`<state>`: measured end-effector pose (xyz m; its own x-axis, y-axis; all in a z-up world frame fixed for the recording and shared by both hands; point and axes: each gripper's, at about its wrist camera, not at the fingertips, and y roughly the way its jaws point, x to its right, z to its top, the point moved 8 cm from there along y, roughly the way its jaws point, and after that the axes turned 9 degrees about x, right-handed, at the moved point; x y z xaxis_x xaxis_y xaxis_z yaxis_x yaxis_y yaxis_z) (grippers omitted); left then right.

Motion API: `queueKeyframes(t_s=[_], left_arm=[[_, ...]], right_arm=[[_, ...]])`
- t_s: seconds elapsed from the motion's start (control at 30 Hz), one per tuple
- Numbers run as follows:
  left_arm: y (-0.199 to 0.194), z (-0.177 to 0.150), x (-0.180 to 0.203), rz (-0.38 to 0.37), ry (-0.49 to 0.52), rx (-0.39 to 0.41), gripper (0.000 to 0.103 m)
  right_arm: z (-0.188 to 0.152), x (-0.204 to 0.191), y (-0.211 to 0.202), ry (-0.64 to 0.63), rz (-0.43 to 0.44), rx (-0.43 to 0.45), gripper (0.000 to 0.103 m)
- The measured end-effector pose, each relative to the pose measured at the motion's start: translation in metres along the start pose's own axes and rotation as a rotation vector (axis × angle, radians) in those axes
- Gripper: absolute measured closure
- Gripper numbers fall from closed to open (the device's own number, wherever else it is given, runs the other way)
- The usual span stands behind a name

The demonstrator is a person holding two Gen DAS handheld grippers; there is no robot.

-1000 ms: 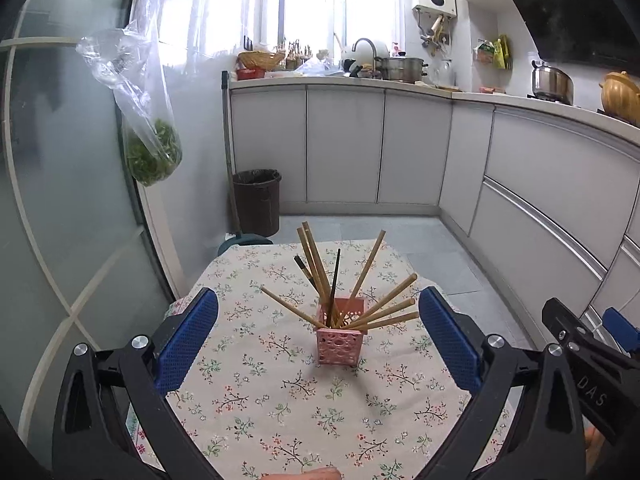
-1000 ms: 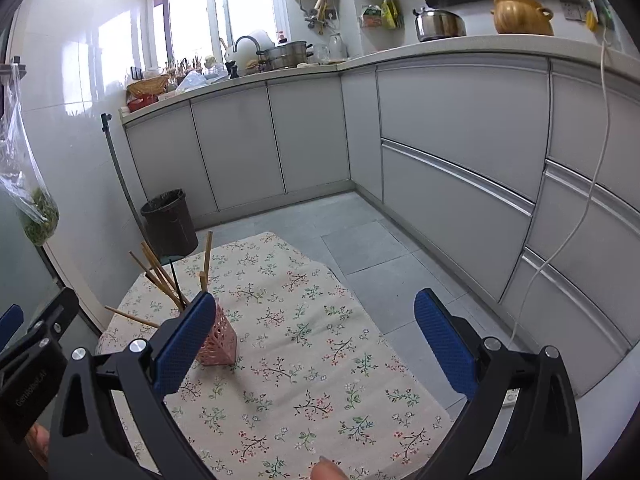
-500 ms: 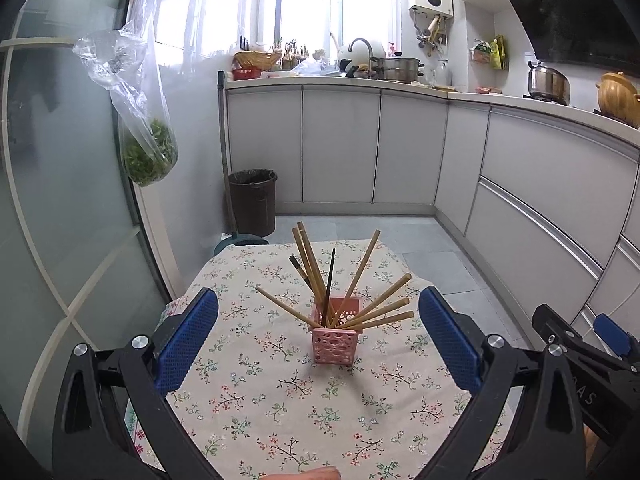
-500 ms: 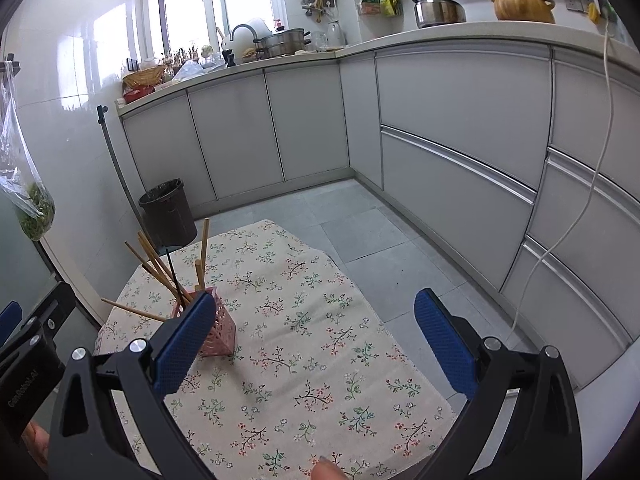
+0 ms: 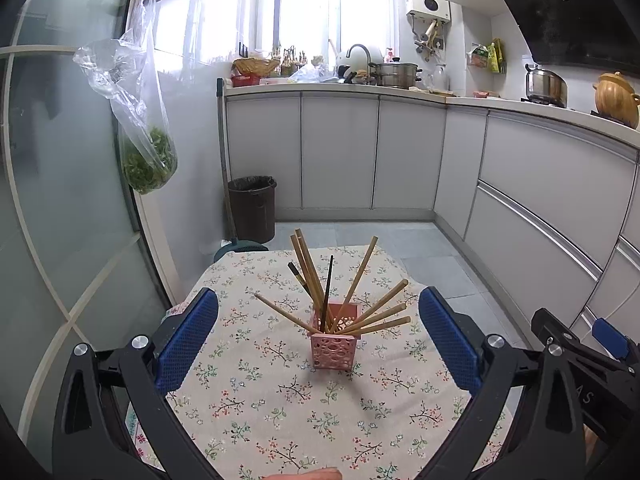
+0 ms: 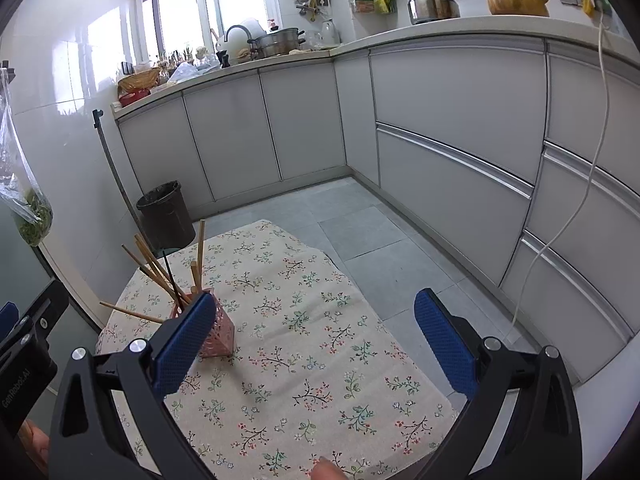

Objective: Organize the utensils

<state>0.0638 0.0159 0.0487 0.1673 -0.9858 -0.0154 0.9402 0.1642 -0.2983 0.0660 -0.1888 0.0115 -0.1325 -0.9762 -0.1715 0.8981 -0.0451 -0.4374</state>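
The pink holder [image 5: 334, 343] stands upright near the middle of the flowered tablecloth [image 5: 280, 400], its chopsticks [image 5: 352, 280] fanned out (one thin stick is dark). The left gripper [image 5: 320, 344] and right gripper [image 6: 316, 344] both hover with jaws spread wide, holding nothing, the holder at the right one's left finger.

Small kitchen, daylit through a bright window [image 5: 316, 20] over the sink; grey cabinets [image 5: 340, 152] in an L under a pale countertop [image 6: 280, 58]; grey tiled floor [image 6: 360, 216]; glossy white wall [image 6: 72, 92]; frosted glass door [image 5: 60, 200] at left; dark bin [image 5: 253, 208] in the corner; floral tablecloth [image 5: 280, 400] over a table.
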Motion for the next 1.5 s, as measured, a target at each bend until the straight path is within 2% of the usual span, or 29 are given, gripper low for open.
queueKeyframes(t_s=[1.5], left_arm=[[0.0016,-0.0025,0.0015,-0.002,-0.003,-0.003,0.007]], right_arm=[[-0.0018,0.0041,0.0039,0.013,0.008,-0.021,0.006]])
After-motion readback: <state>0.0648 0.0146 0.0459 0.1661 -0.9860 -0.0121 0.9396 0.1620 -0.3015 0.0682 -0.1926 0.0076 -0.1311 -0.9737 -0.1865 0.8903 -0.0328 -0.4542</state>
